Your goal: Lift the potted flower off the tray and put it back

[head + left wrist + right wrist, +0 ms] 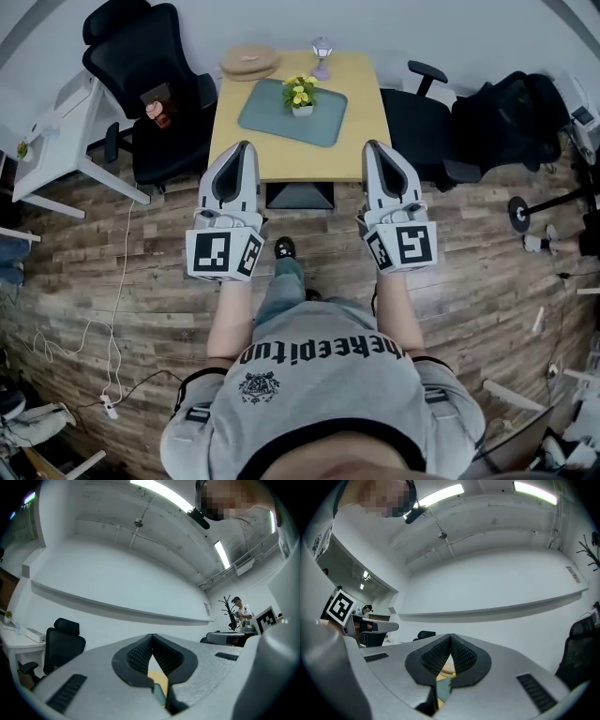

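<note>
The potted flower (301,95), yellow blooms in a small white pot, stands on the flat grey-green tray (270,119) upon the wooden surface (364,141). The left gripper (246,146) and right gripper (371,145) have fingers closed, empty.

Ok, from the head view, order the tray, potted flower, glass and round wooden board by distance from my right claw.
1. Tray, mid-table, nearest the right claw.
2. Potted flower, on the tray.
3. Glass, table's far edge.
4. Round wooden board, far-left corner.
</note>
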A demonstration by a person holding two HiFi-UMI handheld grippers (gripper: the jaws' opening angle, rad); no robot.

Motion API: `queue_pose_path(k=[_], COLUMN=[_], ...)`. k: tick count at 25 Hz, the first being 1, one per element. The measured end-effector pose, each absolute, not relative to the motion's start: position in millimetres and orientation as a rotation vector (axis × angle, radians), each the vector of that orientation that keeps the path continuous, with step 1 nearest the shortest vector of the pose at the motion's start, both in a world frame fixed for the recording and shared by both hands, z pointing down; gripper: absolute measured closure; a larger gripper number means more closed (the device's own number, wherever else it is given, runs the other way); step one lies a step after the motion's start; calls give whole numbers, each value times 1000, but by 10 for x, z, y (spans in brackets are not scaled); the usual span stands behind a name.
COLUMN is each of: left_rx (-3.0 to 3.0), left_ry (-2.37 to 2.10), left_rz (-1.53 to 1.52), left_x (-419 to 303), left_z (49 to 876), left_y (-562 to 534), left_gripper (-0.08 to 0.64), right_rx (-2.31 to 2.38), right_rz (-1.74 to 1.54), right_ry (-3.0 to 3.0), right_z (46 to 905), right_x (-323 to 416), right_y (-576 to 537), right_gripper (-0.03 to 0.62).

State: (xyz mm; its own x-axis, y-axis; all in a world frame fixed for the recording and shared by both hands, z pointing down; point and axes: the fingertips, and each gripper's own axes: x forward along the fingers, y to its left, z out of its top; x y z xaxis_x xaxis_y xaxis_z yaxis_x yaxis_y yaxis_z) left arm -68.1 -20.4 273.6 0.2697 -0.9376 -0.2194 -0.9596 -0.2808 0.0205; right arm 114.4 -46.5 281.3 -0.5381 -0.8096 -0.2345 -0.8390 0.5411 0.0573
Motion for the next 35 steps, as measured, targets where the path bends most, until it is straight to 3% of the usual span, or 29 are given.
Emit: queue_pose_path(k=[35], left_rx=[-2603], left_ry=[1618], left_rz=[205], left_x=[-1379], left_z=[2913], left_y=[-2782], left_gripper=[557], right_rx=[-1590], right_rz=[208], right_ry=[2524], right_z=[2938], right_x=[303], right_y=[-2860], right_gripper=[589])
